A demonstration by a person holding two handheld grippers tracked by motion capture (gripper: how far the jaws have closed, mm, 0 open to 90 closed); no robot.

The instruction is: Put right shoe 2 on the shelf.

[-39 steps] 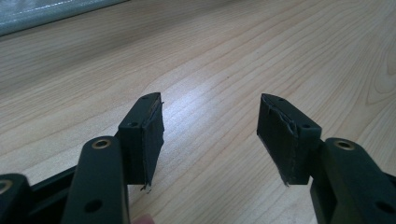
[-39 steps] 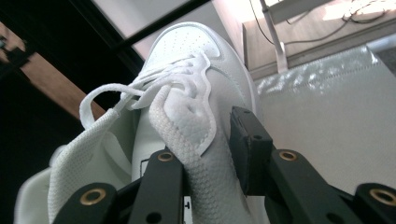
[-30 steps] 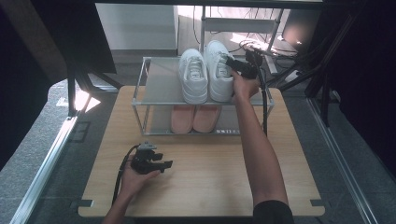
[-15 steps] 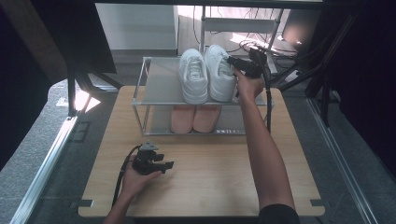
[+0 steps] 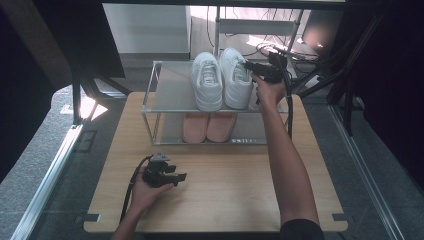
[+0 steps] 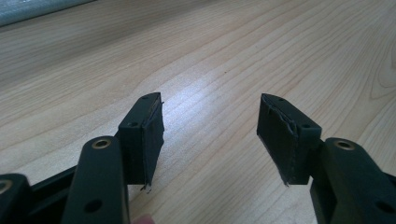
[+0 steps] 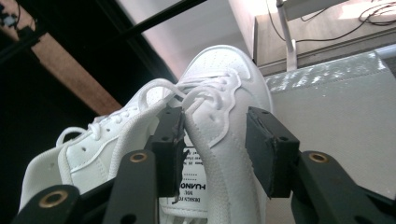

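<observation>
Light wooden table [image 5: 225, 200] carries two-tier metal shoe rack [image 5: 150, 107] at far edge. Top shelf [image 5: 172, 95]: pair of white sneakers [image 5: 222, 80] side by side, right half. Lower tier: pair of pink shoes [image 5: 209, 126] directly beneath. Left hand with left gripper [image 5: 176, 178] rests on tabletop, near front-left.

A lab or test workspace: a bare wooden table [image 5: 220, 200] on grey carpet, a metal frame rail [image 5: 47, 177] alongside, loose cables [image 5: 272, 47] behind, a small shoe rack [image 5: 172, 95] as prop
</observation>
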